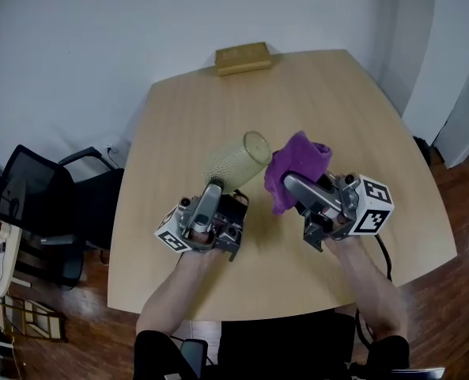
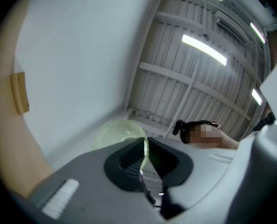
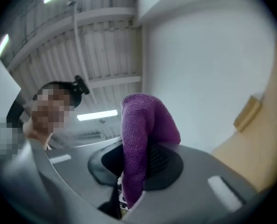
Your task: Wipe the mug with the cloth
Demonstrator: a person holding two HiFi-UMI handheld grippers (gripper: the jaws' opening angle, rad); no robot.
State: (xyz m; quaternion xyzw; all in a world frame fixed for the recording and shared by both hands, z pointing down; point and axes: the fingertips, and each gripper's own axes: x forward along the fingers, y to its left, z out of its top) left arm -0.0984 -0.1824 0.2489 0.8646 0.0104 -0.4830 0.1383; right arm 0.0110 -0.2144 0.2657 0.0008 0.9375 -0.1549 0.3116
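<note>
**A:** What did the head view show?

**B:** The left gripper was clamped on the pale green mug. It held the mug tilted above the wooden table, mouth turned toward the purple cloth. The right gripper held that cloth just beside the mug's rim; I couldn't tell whether they touched. A yellow box lay at the table's far edge.

**A:** And the left gripper view?

**B:** Its fingers pinched the mug's thin wall at the rim.

**A:** The right gripper view?

**B:** Its fingers were closed on the cloth, which rose between them and folded over the top.
</note>
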